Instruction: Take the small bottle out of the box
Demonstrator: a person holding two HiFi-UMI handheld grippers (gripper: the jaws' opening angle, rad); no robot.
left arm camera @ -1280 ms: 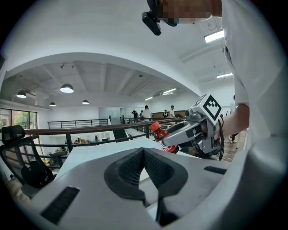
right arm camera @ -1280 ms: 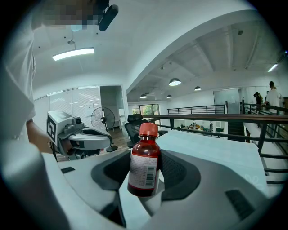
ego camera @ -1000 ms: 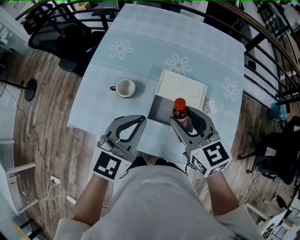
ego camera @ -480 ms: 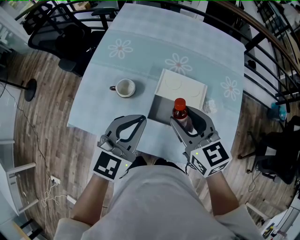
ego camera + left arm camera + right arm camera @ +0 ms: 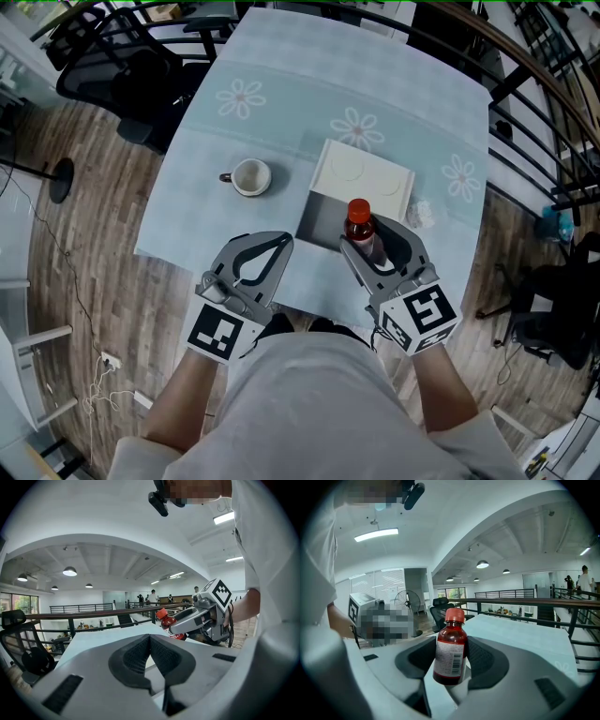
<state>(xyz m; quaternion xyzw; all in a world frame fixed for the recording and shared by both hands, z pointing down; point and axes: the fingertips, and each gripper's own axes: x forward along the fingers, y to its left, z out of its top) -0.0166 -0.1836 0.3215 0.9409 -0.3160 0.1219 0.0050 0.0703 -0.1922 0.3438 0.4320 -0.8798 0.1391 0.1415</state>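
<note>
Small bottle: red cap, dark contents, white label; upright, clamped at the body between the jaws of the right gripper.

Left gripper: jaws together, nothing held, well to the left of the right gripper.

Box: white, open, just ahead of and below the right gripper.

Cup: on the surface, ahead of the left gripper.

Risk: the bottle looks smooth and may slip or tilt in the pads; a low carry could knock its base against the box wall.

Unclear: whether the base is clear of the box rim; the bottle and right gripper hide the near corner of the box.
</note>
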